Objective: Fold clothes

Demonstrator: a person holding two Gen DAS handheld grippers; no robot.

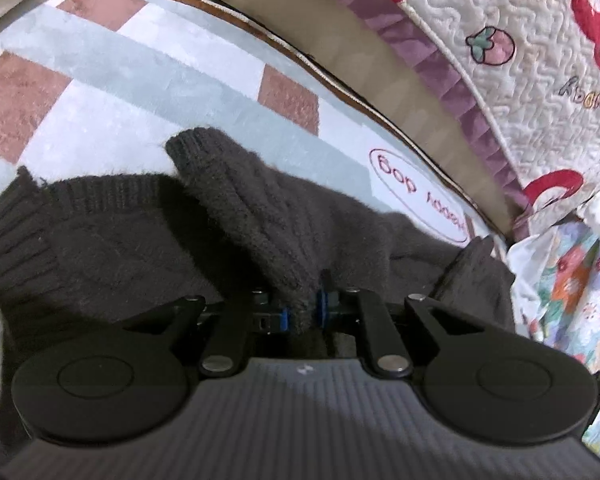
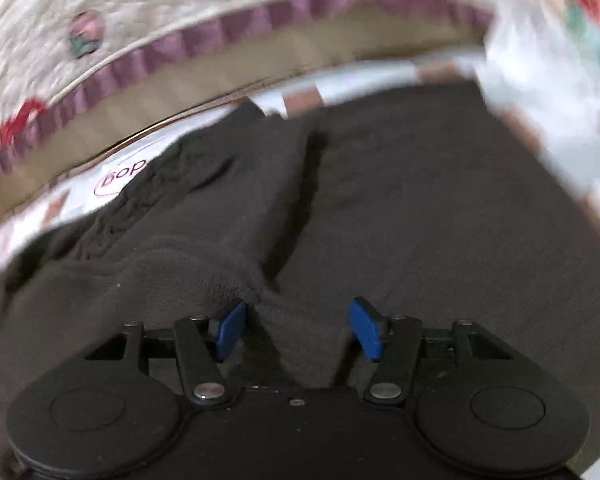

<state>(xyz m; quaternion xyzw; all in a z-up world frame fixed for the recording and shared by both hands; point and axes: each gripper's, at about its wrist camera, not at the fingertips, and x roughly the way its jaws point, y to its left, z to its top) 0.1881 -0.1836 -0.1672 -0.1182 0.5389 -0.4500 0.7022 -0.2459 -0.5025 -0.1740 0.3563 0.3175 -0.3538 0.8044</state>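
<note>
A pale blue, white and brick-red checked blanket [image 1: 148,80] filled the upper left of the left wrist view, with a white label in a red oval [image 1: 420,196] at centre right. A cream quilted cover with red bears and purple ruffle [image 1: 520,60] occupied the upper right; a floral cloth [image 1: 572,280] lay at the right edge

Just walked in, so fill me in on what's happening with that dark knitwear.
A person with a gripper in each hand is folding a dark grey knit sweater on a checked blanket. The left gripper is shut on a bunched fold of the sweater near a sleeve. The right gripper has open jaws, with a ridge of knit lying between them but not pinched. A quilted cover with red bears lies behind.
</note>
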